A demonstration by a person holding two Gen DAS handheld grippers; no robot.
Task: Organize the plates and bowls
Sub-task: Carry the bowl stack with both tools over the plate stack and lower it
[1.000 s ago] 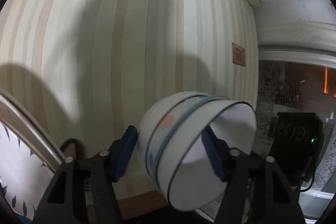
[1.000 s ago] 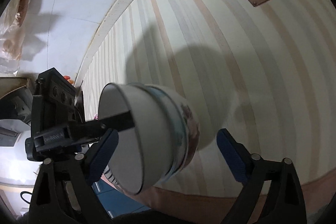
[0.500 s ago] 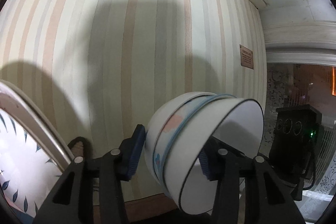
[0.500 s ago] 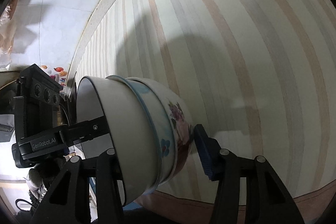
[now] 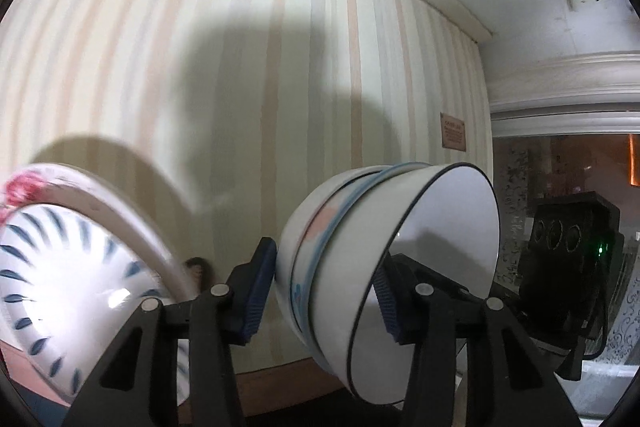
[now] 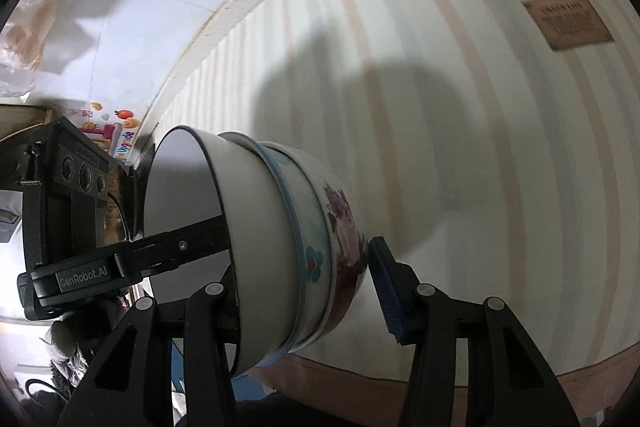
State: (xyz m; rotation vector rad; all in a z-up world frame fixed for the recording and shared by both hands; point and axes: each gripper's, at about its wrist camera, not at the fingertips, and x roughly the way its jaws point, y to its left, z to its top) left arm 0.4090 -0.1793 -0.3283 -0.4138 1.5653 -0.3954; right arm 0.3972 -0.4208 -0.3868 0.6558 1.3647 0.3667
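Note:
A stack of nested bowls point(image 5: 384, 259) hangs in the air, tipped on its side. The inner bowl is white with a dark rim; the outer ones have a blue band and flowers. My left gripper point(image 5: 320, 291) is shut on the stack, one blue pad on the base and one inside the white bowl. In the right wrist view the same stack point(image 6: 280, 247) sits between the fingers of my right gripper point(image 6: 308, 287), which is shut on it. The left gripper's finger point(image 6: 160, 251) reaches into the bowl from the left.
A stack of plates point(image 5: 72, 267) with blue leaf marks and a rose-patterned rim is at the lower left. A striped wall point(image 5: 240, 87) fills the background, with a small brown plaque point(image 6: 568, 23). The right gripper's black body point(image 5: 568, 251) shows at the right.
Both grippers have held the bowl stack throughout. The left view has swung, bringing much more of the plates into view at the lower left. The right gripper closed onto the stack from wide open.

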